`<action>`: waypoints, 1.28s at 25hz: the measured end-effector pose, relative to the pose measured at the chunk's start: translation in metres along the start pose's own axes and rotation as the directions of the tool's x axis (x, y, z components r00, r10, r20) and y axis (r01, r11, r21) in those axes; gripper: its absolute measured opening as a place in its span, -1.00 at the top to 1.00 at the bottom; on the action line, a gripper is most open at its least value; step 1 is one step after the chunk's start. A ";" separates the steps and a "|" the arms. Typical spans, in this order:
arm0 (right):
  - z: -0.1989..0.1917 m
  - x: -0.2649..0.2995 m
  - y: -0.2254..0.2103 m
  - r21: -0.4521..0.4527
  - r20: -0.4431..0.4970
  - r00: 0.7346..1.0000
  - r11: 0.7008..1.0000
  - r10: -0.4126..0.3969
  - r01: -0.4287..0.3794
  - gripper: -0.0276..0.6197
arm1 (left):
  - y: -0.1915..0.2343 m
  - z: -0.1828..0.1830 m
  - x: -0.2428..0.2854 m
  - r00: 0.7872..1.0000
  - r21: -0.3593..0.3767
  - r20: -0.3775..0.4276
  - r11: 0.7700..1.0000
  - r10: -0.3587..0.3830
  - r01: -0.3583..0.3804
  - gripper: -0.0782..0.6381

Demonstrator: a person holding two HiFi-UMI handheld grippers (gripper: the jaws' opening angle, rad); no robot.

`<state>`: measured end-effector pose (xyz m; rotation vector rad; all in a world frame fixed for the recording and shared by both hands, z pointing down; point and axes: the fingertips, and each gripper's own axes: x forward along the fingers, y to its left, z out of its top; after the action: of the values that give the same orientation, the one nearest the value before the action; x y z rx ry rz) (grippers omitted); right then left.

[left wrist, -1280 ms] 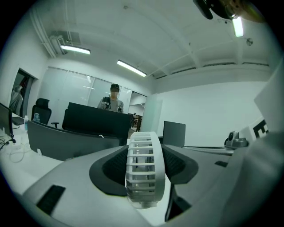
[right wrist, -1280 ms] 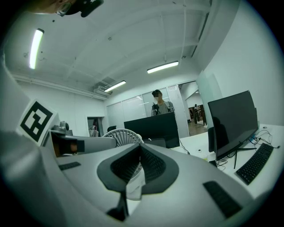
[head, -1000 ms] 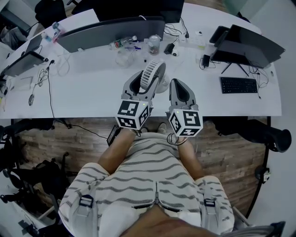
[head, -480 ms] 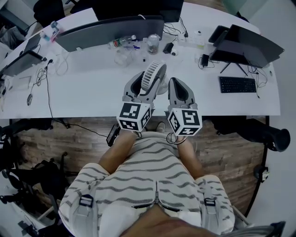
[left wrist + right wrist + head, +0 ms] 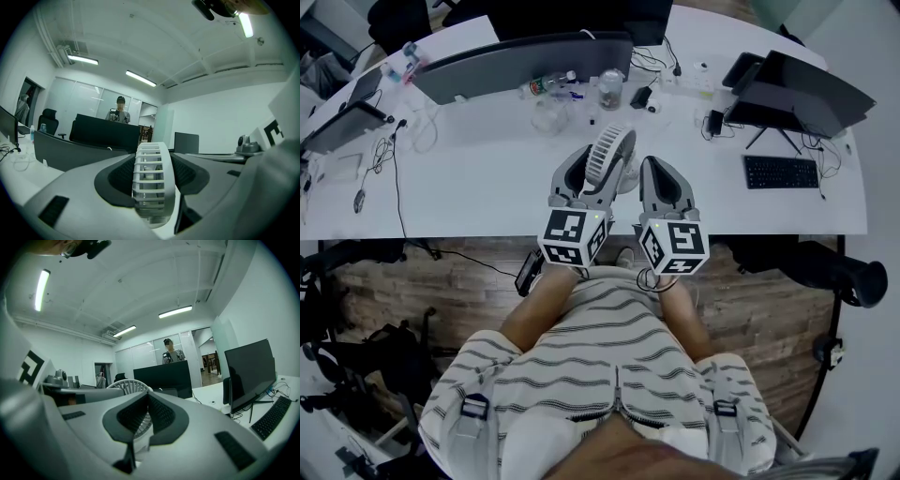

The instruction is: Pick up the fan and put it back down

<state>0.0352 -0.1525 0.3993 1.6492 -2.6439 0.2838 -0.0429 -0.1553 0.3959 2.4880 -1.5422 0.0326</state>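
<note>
A small white desk fan [image 5: 610,152] with a round slatted cage stands near the front of the white table [image 5: 478,187]. My left gripper [image 5: 592,169] is shut on its cage. In the left gripper view the fan [image 5: 151,180] shows edge-on, squeezed between the two dark pads. I cannot tell whether its base touches the table. My right gripper [image 5: 657,171] hovers just right of the fan with its jaws pressed together and nothing in them. In the right gripper view the right gripper [image 5: 147,400] has the fan [image 5: 127,386] behind it, to its left.
A curved monitor [image 5: 525,61] stands at the back, with a bottle [image 5: 553,86] and a glass jar [image 5: 612,89] near it. To the right are a keyboard [image 5: 783,172] and a dark monitor [image 5: 806,89]. Cables [image 5: 394,150] lie at the left. A person [image 5: 121,108] stands behind a partition.
</note>
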 end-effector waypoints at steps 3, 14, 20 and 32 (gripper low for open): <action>0.002 0.000 0.002 -0.004 0.005 1.000 1.000 0.002 -0.002 0.88 | 0.002 0.001 -0.002 1.000 0.000 0.006 1.000 0.008 -0.008 0.15; 0.005 0.001 0.006 -0.019 0.014 1.000 1.000 0.008 -0.007 0.88 | 0.005 0.004 -0.002 0.999 0.016 0.018 0.999 0.028 -0.028 0.16; 0.004 0.002 0.007 -0.017 0.012 1.000 1.000 0.011 -0.011 0.88 | 0.005 0.002 -0.001 0.999 0.018 0.014 0.999 0.030 -0.030 0.15; 0.006 0.001 0.001 -0.009 0.017 1.000 1.000 0.010 -0.010 0.88 | 0.007 0.002 0.005 0.999 0.027 0.004 0.999 0.038 -0.038 0.15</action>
<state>0.0343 -0.1539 0.3938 1.6435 -2.6620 0.2588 -0.0469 -0.1632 0.3962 2.4808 -1.6004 0.0560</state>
